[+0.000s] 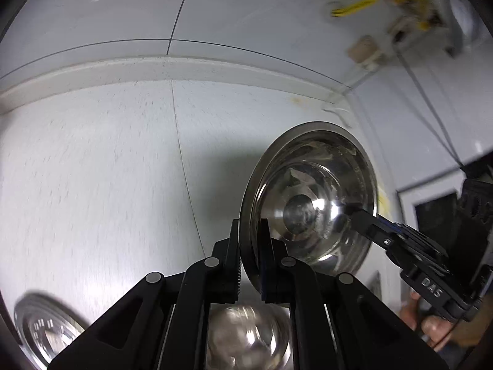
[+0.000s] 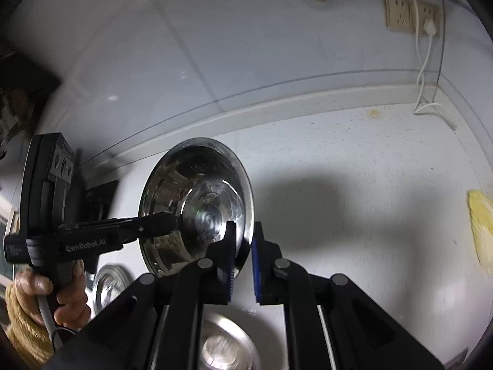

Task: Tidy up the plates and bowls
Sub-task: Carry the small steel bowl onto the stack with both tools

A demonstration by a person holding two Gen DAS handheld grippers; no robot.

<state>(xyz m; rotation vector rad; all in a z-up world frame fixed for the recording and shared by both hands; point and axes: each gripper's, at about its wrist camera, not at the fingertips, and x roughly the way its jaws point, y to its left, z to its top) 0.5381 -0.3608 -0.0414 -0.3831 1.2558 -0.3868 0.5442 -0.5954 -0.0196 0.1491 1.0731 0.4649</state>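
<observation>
A shiny steel bowl (image 1: pixel 311 197) hangs tilted above the white counter, its hollow facing the cameras. My left gripper (image 1: pixel 249 229) is shut on its near rim, one finger inside and one outside. My right gripper (image 1: pixel 352 211) comes in from the right and pinches the opposite rim. In the right wrist view the same bowl (image 2: pixel 197 203) sits between the blue pads of my right gripper (image 2: pixel 245 232), which is shut on the rim. There my left gripper (image 2: pixel 174 220) reaches in from the left, held by a hand (image 2: pixel 46 289).
Below on the counter lie a steel plate (image 1: pixel 46 330) and another steel bowl (image 1: pixel 246 336), also seen as the plate (image 2: pixel 107 286) and bowl (image 2: pixel 222 342). A yellow cloth (image 2: pixel 482 225) lies at right. Wall sockets (image 2: pixel 400 12) with cables hang behind the counter's back edge.
</observation>
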